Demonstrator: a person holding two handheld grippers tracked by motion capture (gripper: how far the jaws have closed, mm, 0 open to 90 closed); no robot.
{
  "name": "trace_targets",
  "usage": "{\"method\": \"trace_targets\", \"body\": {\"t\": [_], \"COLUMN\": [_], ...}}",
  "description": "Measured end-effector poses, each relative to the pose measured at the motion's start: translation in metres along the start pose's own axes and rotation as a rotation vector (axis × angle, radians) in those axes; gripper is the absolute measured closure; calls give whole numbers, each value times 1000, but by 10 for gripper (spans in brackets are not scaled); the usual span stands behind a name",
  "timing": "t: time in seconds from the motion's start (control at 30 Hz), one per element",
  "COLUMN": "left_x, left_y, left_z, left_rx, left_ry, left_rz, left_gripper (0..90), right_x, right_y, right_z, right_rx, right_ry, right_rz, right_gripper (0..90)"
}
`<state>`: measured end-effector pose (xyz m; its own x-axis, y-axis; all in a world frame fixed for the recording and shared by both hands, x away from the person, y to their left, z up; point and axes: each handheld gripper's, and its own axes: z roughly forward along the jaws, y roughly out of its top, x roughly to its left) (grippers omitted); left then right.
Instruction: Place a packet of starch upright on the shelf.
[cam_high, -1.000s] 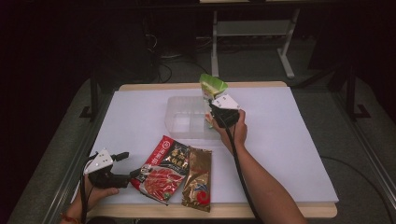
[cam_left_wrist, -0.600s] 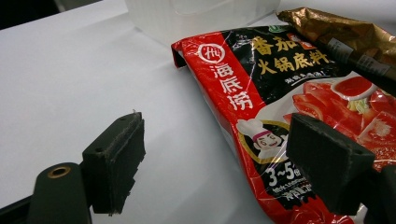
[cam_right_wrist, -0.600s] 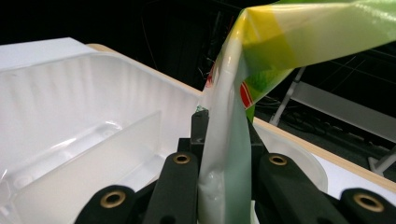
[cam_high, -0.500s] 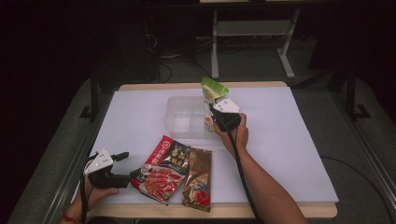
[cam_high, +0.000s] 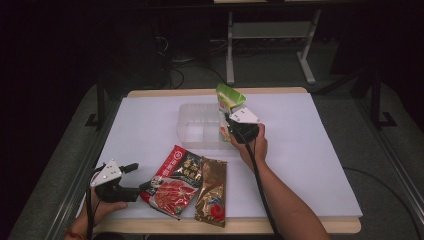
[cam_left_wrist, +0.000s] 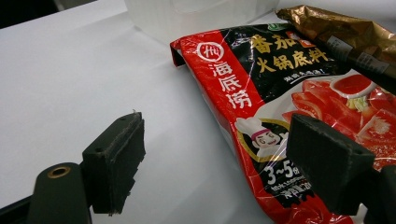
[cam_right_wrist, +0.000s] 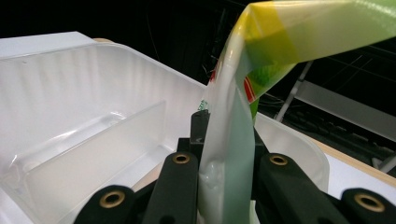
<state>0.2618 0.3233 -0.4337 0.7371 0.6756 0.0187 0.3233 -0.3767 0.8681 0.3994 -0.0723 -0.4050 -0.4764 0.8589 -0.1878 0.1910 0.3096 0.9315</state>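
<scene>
High view: we see the right gripper (cam_high: 231, 126) pinching a green-and-yellow plastic pouch (cam_high: 229, 96), long axis near vertical, top end tilted away from us, over the right end of the clear plastic divided tub (cam_high: 196, 131); it sits a touch lower than a second ago. Left gripper (cam_high: 142, 176) is parked by the red soup-base packet (cam_high: 176, 181). Left gripper view: jaws spread, packet edge between them, untouched. Right gripper view: jaws clamped on pouch (cam_right_wrist: 233, 140), tub (cam_right_wrist: 84, 126) below.
</scene>
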Motion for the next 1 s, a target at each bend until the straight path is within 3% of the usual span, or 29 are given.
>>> {"method": "trace_targets", "body": {"t": [0.27,0.43,0.6,1.0], "left_x": [0,0,0,0], "left_y": [0,0,0,0], "left_z": [0,0,0,-1], "left_rx": [0,1,2,1], "left_ry": [1,3,3,6], "left_rz": [1,2,2,5], "left_gripper": [190,190,190,190], "right_x": [-1,-2,-4,-6], "right_y": [-2,-3,-4,-12], "right_z": [-5,-9,-9,-11], "right_rx": [20,42,51,50], "right_ry": [22,59,80,77], "right_rz": [-13,-57,-51,-37], "right_gripper": [795,810,815,817]}}
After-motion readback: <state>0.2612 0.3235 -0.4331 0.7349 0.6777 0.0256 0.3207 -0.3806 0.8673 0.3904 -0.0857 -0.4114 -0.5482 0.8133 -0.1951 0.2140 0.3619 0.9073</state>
